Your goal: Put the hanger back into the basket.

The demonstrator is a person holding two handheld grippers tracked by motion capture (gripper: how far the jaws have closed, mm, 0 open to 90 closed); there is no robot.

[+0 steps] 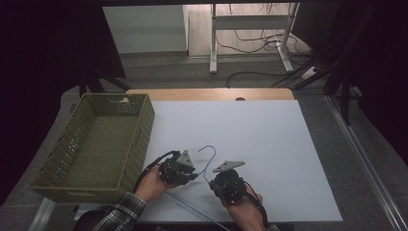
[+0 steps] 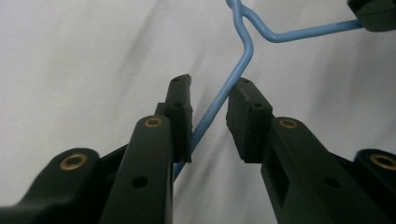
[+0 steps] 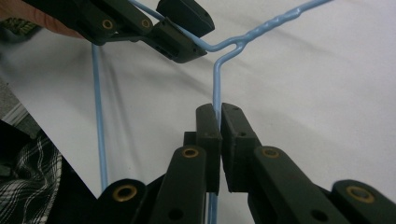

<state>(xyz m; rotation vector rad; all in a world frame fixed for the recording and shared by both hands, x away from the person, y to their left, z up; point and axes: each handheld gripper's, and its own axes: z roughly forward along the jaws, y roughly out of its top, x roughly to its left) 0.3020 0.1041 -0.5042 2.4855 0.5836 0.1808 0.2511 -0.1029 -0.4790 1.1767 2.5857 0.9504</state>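
Right gripper view: right gripper [image 3: 219, 116] clamps blue hanger [image 3: 216, 84].

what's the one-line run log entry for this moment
scene: blue wire hanger on white table | right gripper: shut on hanger arm | left gripper: jaws either side of other arm, gap visible | green basket: left

Your thing is a light blue wire hanger [image 1: 207, 163], thin and bare. It lies flat on the white table, hook pointing away from you, twisted neck at centre, both sloping shoulders running back toward your near edge.
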